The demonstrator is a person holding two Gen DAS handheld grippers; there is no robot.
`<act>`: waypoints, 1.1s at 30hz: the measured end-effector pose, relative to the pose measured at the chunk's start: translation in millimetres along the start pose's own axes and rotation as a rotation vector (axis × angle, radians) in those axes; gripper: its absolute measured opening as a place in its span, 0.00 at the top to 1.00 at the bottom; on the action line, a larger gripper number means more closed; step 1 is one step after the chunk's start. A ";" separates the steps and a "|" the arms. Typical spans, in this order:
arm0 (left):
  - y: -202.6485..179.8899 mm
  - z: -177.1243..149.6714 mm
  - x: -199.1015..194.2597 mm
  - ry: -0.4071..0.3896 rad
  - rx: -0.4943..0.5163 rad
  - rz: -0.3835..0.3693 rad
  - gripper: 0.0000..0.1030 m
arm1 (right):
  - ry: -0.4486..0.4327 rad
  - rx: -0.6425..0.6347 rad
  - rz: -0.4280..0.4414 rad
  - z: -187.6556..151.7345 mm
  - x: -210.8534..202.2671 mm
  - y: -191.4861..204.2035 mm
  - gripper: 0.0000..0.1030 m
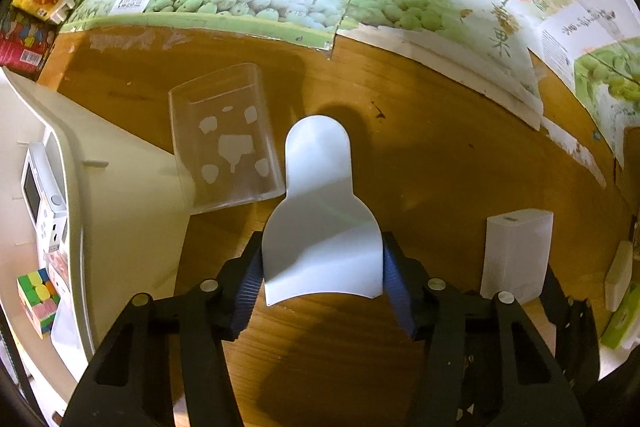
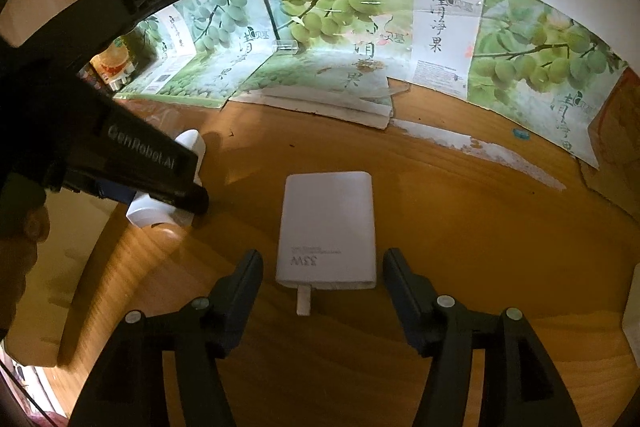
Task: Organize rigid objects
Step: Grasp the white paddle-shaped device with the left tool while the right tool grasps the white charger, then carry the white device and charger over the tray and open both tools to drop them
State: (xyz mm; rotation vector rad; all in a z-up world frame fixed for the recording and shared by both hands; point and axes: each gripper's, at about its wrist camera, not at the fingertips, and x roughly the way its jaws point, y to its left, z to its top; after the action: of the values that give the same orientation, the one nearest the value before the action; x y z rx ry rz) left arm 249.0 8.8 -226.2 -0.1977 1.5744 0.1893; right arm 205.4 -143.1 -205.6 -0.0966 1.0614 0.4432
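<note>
Charger (image 2: pixel 327 231) marked "33W" lies between open right fingers (image 2: pixel 404 287) — "GenRobot.AI" beside.

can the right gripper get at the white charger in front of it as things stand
Probably yes: the right gripper is open, the white charger lies flat between its fingers, and nothing blocks it.

The scoop (image 2: pixel 168 195) is mostly hidden behind the left gripper's body in the right view; the charger (image 2: pixel 326 231) print is too small to read.
</note>
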 end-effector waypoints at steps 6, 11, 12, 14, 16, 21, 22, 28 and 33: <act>1.2 -9.3 -1.4 -0.002 0.037 0.004 0.43 | 0.009 -0.013 -0.028 4.7 6.9 8.4 0.39; 1.7 -24.6 2.4 0.008 0.057 0.003 0.43 | 0.015 -0.009 -0.063 4.8 7.9 7.5 0.52; 1.9 -27.3 2.4 0.009 0.061 0.003 0.43 | 0.017 -0.004 -0.068 4.6 7.8 5.9 0.54; 2.2 -31.5 3.1 0.012 0.069 0.002 0.43 | 0.023 0.009 -0.056 4.4 6.6 3.0 0.54; 2.5 -25.5 10.2 0.016 0.075 0.002 0.43 | 0.031 0.005 -0.060 3.8 6.4 3.3 0.54; 7.0 -39.9 9.4 0.011 0.091 0.005 0.43 | 0.041 0.006 -0.069 0.4 1.7 3.6 0.54; 8.1 -45.1 7.8 0.009 0.096 0.003 0.43 | 0.040 0.008 -0.069 0.0 0.5 3.7 0.54; 22.2 -81.5 -8.2 -0.010 0.119 -0.006 0.43 | 0.018 0.014 -0.075 -3.7 -16.1 3.7 0.54; 29.7 -99.9 -24.0 -0.046 0.136 -0.010 0.43 | 0.008 0.016 -0.082 -10.6 -31.5 5.3 0.54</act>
State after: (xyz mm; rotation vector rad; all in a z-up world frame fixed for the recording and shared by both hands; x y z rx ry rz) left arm 145.2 13.4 -201.1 -0.0939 1.5338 0.0783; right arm 181.7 -150.9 -183.0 -0.1278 1.0650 0.3607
